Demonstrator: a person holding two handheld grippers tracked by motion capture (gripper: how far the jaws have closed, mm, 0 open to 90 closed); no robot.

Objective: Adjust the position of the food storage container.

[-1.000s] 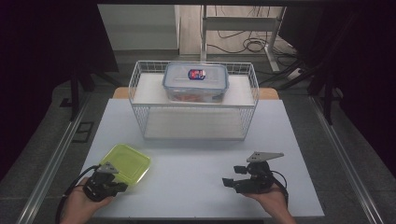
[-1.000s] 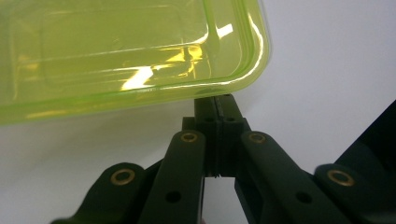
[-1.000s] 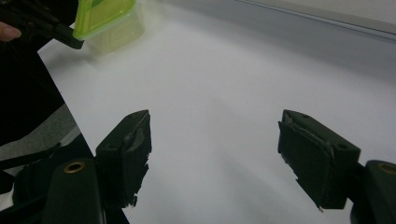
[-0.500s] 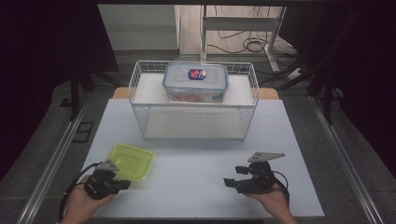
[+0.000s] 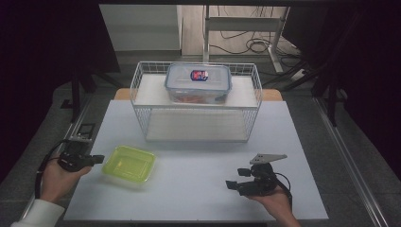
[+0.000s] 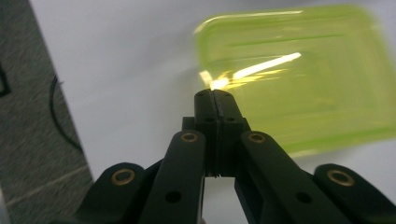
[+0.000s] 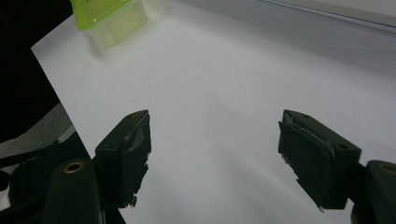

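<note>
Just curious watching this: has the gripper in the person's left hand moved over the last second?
Yes. The left gripper has slid off the table's left edge, away from the green container it was beside earlier, jaws shut and empty.

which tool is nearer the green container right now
Left. The left tool sits just off the left edge of the green container, jaws shut and apart from it. The right tool rests well off to the container's right on the white table, jaws open.

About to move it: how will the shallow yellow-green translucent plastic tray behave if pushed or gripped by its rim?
The yellow-green translucent plastic tray looks thin and empty, so probably light and a little flexible. Its low, flat shape on the smooth white table suggests it would slide, not tip.
</note>
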